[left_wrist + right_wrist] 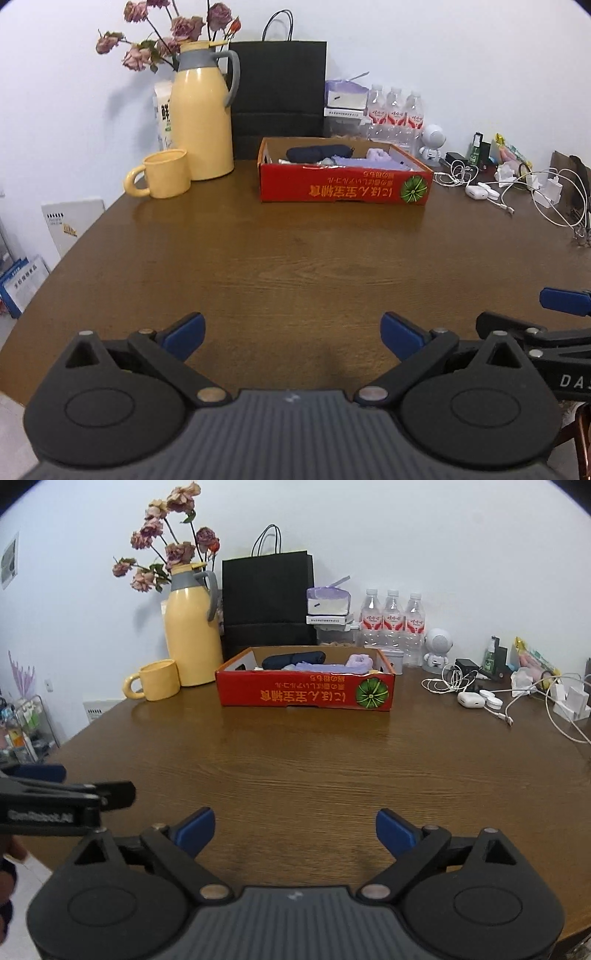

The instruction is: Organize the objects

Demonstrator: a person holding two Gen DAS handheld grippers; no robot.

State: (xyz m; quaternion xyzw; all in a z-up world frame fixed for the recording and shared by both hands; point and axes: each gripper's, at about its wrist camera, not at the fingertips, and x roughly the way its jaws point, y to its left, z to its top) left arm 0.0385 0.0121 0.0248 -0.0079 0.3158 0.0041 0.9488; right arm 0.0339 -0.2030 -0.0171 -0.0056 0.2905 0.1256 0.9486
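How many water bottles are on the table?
3. They stand in a row at the back by the wall: the left bottle, the middle bottle and the right bottle, between the purple pack and the white toy robot. More might be hidden behind.

Shallow red cardboard box (pixel 343 184), open-topped, upside-down printed lettering and a green melon picture on its front wall, resting flat at the table's far side; inside, a dark navy rolled item (pixel 317 152); lilac folded cloths (pixel 364 159) beside it

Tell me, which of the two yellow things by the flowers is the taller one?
The jug, with its grey collar and handle. It stands well above the squat mug beside it, which is yellow all over.
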